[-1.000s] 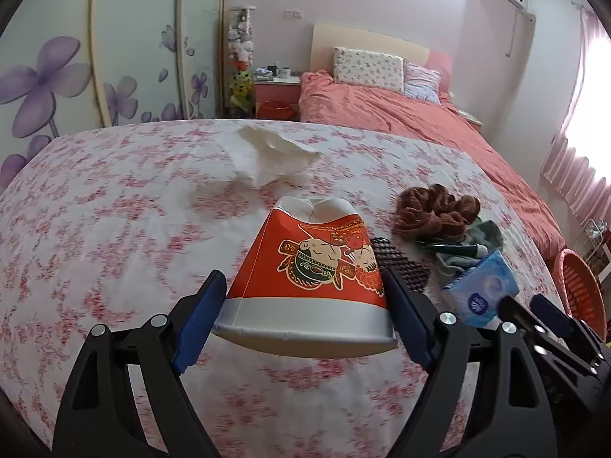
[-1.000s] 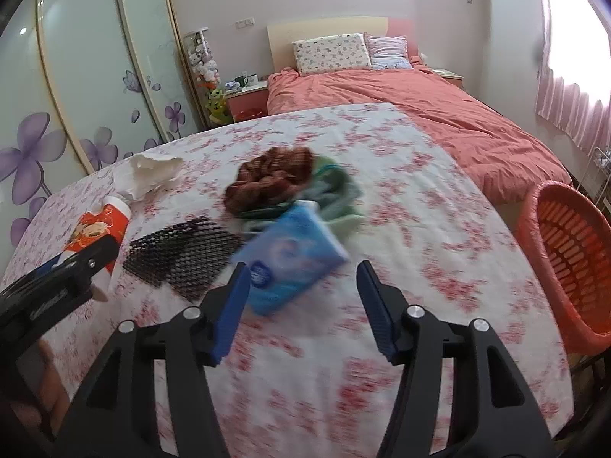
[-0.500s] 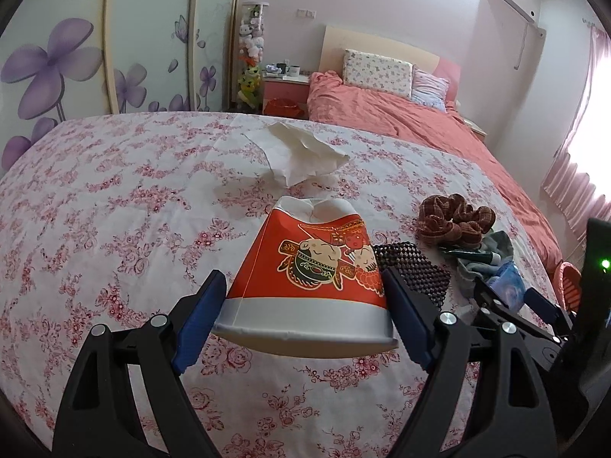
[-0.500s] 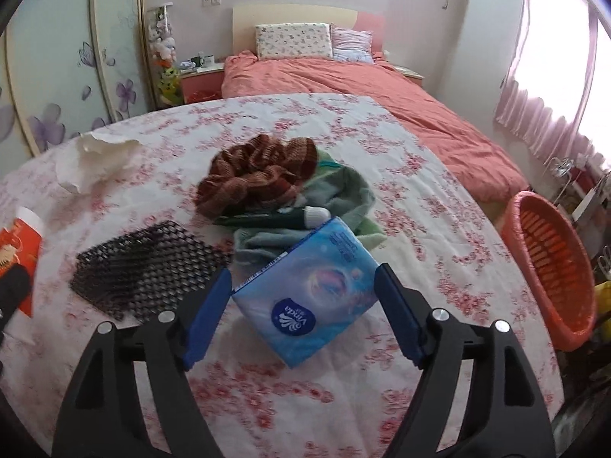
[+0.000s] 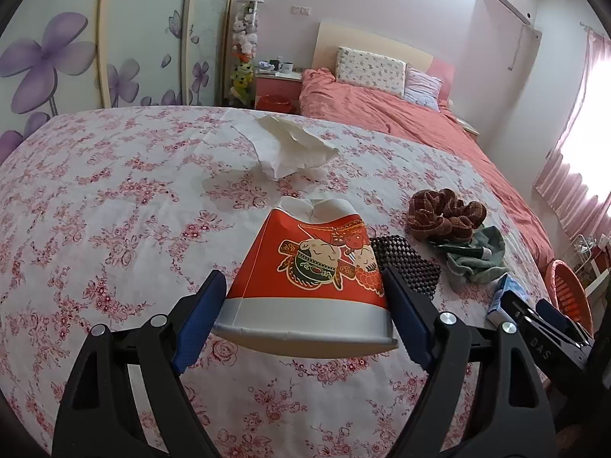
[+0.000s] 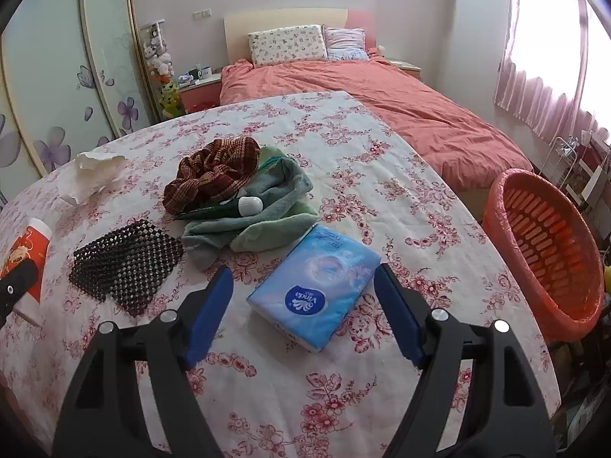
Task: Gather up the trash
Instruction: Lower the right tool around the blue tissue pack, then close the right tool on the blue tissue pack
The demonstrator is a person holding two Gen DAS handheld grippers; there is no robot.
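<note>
My left gripper is shut on a crushed red paper cup with a cartoon print, held rim toward the camera above the floral tablecloth. The cup also shows at the left edge of the right wrist view. A crumpled white tissue lies farther back on the table, also in the right wrist view. My right gripper is open, with a blue tissue pack lying on the table between its fingers. An orange basket stands off the table's right edge.
A black mesh mat, a brown scrunchie, a green towel and a dark tube with a white cap lie mid-table. A bed stands behind. The right gripper shows at the left view's right edge.
The right gripper has drawn back slightly, so the tissue pack sits farther out between its open fingers. The left gripper still holds the cup, and its view has swung a little left.
</note>
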